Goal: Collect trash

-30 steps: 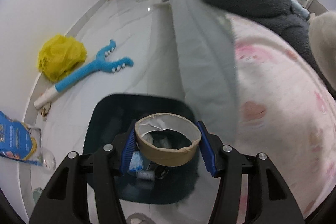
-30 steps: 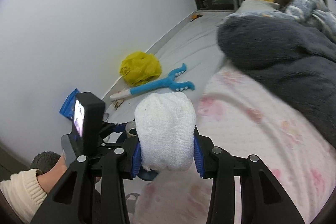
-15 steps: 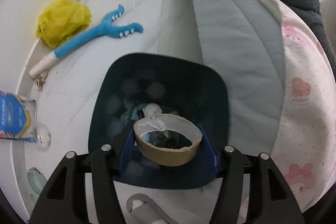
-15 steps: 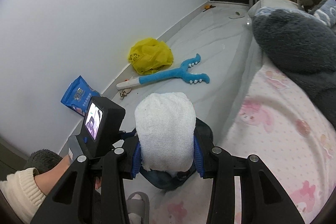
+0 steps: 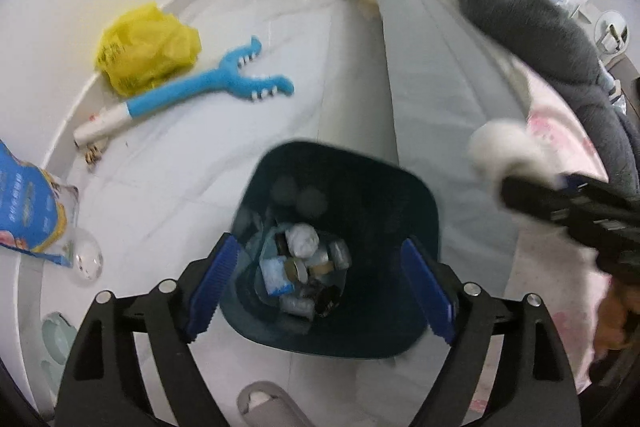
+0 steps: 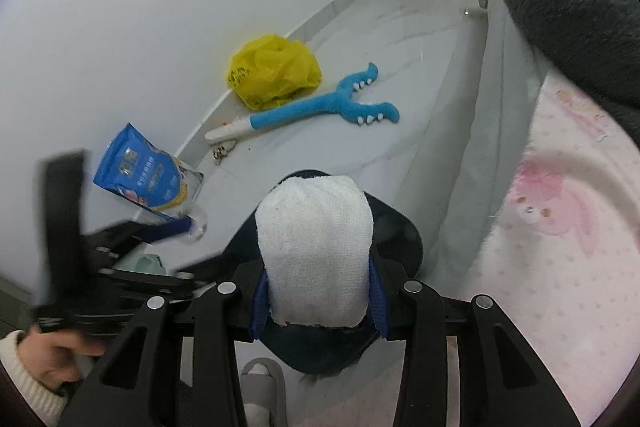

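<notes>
Gripping a soft, light white wad (image 6: 314, 243), the right gripper (image 6: 316, 301) nears the bin's rim (image 5: 424, 187); left gripper (image 5: 320, 289) opening, empty.

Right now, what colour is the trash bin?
Dark teal bin, clearest in the left wrist view.

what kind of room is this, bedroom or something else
Most likely a bedroom in a home. A bed with a pink cartoon-print cover and a grey fleece blanket fills the right side, a dark bin of rubbish stands on the pale tiled floor beside it, and a slipper lies nearby.
</notes>
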